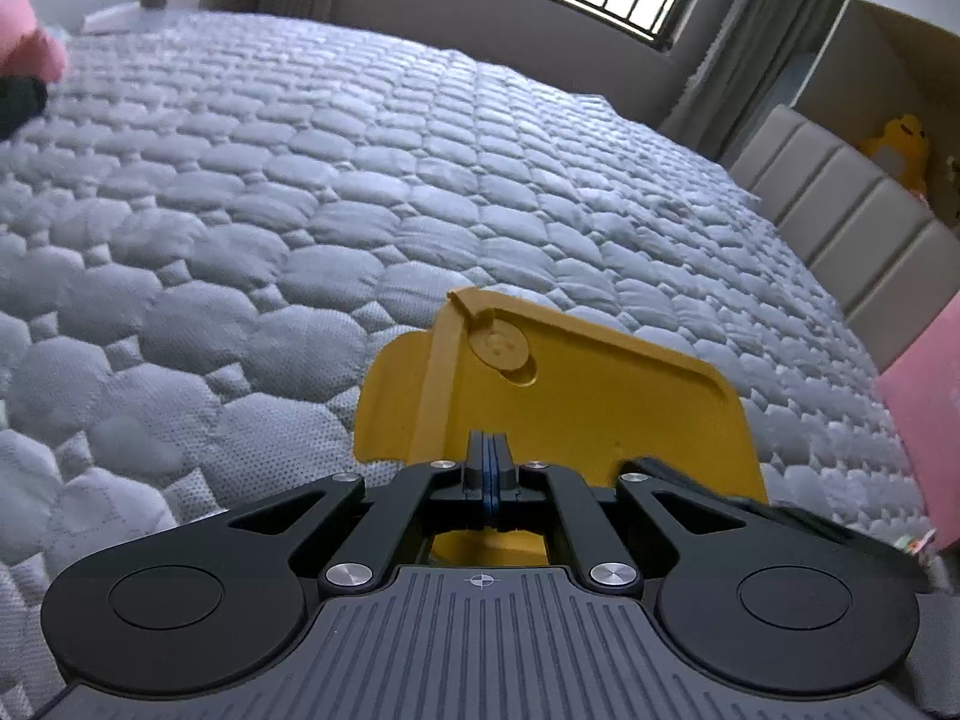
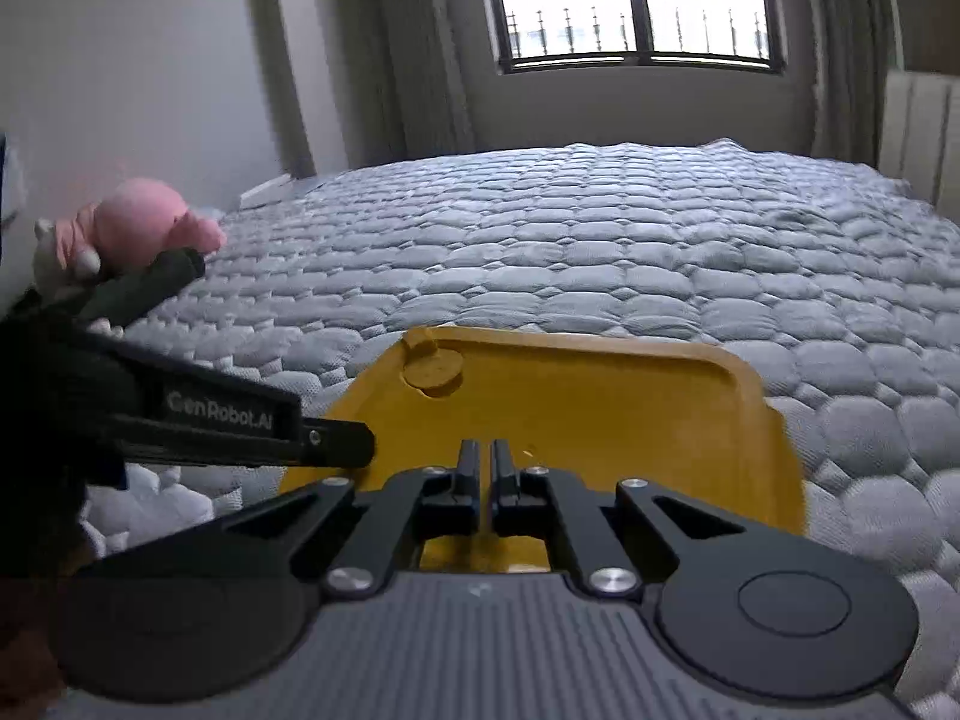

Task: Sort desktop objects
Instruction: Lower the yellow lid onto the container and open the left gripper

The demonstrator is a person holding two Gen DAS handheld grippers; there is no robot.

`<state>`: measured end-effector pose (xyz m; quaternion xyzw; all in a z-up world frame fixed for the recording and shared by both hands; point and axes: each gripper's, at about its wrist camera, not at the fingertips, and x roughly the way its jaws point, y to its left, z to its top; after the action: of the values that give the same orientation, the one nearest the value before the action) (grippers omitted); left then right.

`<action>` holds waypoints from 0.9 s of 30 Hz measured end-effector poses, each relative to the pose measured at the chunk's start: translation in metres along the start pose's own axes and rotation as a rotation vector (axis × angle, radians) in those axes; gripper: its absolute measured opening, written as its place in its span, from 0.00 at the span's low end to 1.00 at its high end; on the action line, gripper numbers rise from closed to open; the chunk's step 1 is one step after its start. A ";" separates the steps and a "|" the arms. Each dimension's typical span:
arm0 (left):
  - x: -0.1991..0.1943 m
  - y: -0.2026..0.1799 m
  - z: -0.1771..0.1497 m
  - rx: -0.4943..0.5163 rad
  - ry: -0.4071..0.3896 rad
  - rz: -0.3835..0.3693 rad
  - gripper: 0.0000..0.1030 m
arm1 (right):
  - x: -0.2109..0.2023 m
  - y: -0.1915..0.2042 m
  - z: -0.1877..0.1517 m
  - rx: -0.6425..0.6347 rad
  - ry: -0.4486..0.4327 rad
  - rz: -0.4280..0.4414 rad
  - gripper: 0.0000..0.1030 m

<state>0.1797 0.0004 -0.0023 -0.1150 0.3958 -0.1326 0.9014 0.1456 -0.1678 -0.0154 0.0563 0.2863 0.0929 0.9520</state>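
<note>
A yellow tray (image 1: 600, 396) with a round disc in its far left corner is held above a grey quilted bed. My left gripper (image 1: 487, 450) is shut on the tray's near edge. The tray also shows in the right wrist view (image 2: 600, 408). My right gripper (image 2: 485, 462) is nearly closed on the tray's near edge, with a thin gap between the fingers. The left gripper's body (image 2: 240, 426) reaches in from the left in the right wrist view and meets the tray's left edge.
The quilted bed (image 2: 600, 252) fills both views. A pink plush toy (image 2: 150, 228) with a dark object lies at its far left. A padded headboard (image 1: 840, 228) stands at the right, with a yellow plush (image 1: 900, 144) behind it. A pink object (image 1: 924, 420) is at the right edge.
</note>
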 end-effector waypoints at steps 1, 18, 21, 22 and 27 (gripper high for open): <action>-0.003 -0.001 -0.002 -0.001 -0.002 -0.001 0.03 | -0.008 -0.004 -0.001 0.009 -0.008 -0.005 0.04; -0.071 -0.036 -0.096 0.080 0.075 0.076 0.79 | -0.117 -0.035 -0.060 0.173 0.047 -0.088 0.70; -0.079 -0.039 -0.106 0.103 0.061 0.133 0.91 | -0.128 -0.029 -0.065 0.171 0.043 -0.110 0.80; -0.082 -0.038 -0.107 0.105 0.054 0.143 0.91 | -0.131 -0.027 -0.065 0.167 0.042 -0.120 0.86; -0.101 -0.033 -0.106 0.092 0.025 0.163 0.97 | -0.144 -0.013 -0.061 0.112 0.011 -0.192 1.00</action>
<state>0.0305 -0.0078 0.0069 -0.0394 0.4086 -0.0783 0.9085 -0.0040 -0.2077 0.0087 0.0811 0.3006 -0.0144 0.9502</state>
